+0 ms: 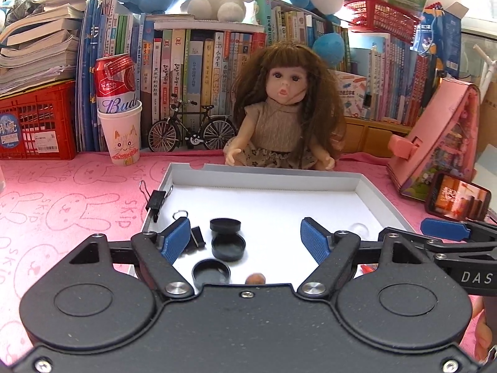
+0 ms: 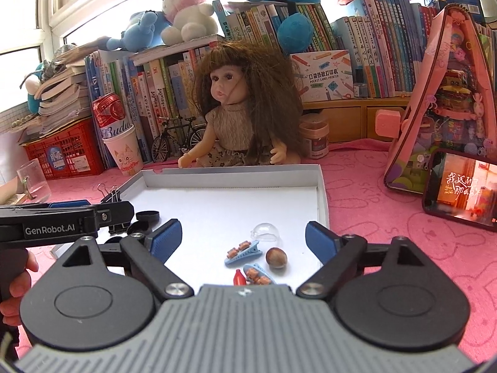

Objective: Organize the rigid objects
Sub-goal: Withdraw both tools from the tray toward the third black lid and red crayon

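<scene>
Left wrist view: the left gripper (image 1: 245,237) hangs over the near left part of a shallow white tray (image 1: 369,188) on a pink cloth (image 1: 77,192), its blue pads spread apart with nothing between them. At nine o'clock of the tray, a black binder clip (image 1: 156,201) is clamped onto the left wall. Just inside it, behind the left pad, lies a second black clip (image 1: 197,238), partly hidden. Toward the middle sit three round black caps: one (image 1: 225,225) at the back, one (image 1: 228,245) just in front of it and touching it, one (image 1: 211,273) nearest the camera at six o'clock. A brown nut (image 1: 255,279) peeks out beside that nearest cap, at the gripper's edge. A clear dome (image 1: 357,228) rests toward three o'clock. The right gripper's blue finger (image 1: 444,227) shows at the far right edge.

Right wrist view: the right gripper (image 2: 243,242) stands over the near right part of the same tray (image 2: 321,192), jaws wide apart and empty. At nine o'clock the left gripper's arm (image 2: 62,223) crosses in, a hand (image 2: 18,279) gripping its handle. Under the open jaws, left to right: a small red bottle (image 2: 238,277), two blue hair clips (image 2: 242,248) (image 2: 257,274) one behind the other, the clear dome (image 2: 266,232) at twelve o'clock of them, and the nut (image 2: 276,257) at three o'clock. Beyond the tray sits a doll (image 2: 236,108); a phone (image 2: 459,192) lies at the far right.
</scene>
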`<state>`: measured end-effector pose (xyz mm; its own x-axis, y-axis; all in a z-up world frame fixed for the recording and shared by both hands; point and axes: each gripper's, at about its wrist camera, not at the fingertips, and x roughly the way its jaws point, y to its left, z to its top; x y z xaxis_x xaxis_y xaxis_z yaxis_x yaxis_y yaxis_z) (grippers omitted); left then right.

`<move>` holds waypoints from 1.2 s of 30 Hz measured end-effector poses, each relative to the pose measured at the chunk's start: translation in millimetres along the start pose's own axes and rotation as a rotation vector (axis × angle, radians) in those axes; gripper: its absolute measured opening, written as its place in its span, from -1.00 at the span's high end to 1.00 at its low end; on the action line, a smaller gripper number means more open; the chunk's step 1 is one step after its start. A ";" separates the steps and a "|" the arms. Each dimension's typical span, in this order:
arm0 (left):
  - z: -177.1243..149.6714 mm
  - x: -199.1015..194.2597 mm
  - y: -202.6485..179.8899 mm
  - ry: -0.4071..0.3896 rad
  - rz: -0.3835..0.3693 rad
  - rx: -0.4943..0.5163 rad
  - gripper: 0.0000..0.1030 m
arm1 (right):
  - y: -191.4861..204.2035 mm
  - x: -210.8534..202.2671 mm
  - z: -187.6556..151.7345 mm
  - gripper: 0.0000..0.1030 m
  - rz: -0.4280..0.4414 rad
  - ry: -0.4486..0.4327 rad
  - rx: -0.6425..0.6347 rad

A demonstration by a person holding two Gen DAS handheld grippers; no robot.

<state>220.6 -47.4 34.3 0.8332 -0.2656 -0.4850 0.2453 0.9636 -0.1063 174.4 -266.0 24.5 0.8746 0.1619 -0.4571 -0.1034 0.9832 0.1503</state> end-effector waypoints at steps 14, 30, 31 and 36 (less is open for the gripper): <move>-26.2 -43.5 -5.8 0.013 -0.062 0.031 -0.50 | 23.6 -38.1 -16.6 -0.96 0.069 -0.027 -0.159; -56.3 -79.6 -5.0 0.038 -0.106 0.026 -0.50 | 29.3 -69.6 -40.7 -0.99 0.141 -0.006 -0.173; -58.3 -81.3 -4.5 0.041 -0.109 0.024 -0.50 | 29.2 -71.0 -42.3 -0.99 0.143 -0.005 -0.173; -67.2 -88.8 -3.4 0.053 -0.114 0.028 -0.50 | 29.6 -77.3 -49.1 -0.99 0.149 -0.001 -0.185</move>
<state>112.4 -25.0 19.3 0.7720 -0.3705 -0.5164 0.3509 0.9259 -0.1397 80.4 -245.2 21.2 0.8436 0.3063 -0.4410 -0.3163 0.9472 0.0527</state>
